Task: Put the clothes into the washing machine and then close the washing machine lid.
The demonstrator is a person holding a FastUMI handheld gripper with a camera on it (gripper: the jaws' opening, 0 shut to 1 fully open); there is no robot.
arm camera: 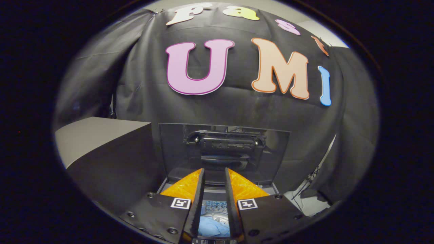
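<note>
gripper (215, 171) fingers slightly apart, empty | washing machine lid (223, 149) upright | clothes (212, 227) inside

The gripper view is dim overall, with even, soft light that seems to fall from above and in front. The cloth wall (237, 112) in the middle of the frame is sharp, its folds plainly readable. Fisheye distortion bends straight lines outward, and the left edge smears into blur. The grey box (98, 135) at left catches a pale sheen on top while its front face sits in shadow. The raised washing machine lid (173, 149) shows faint reflections (no harsh glare). The gripper (215, 176) fingers, slightly parted, look soft at bottom centre.
</note>
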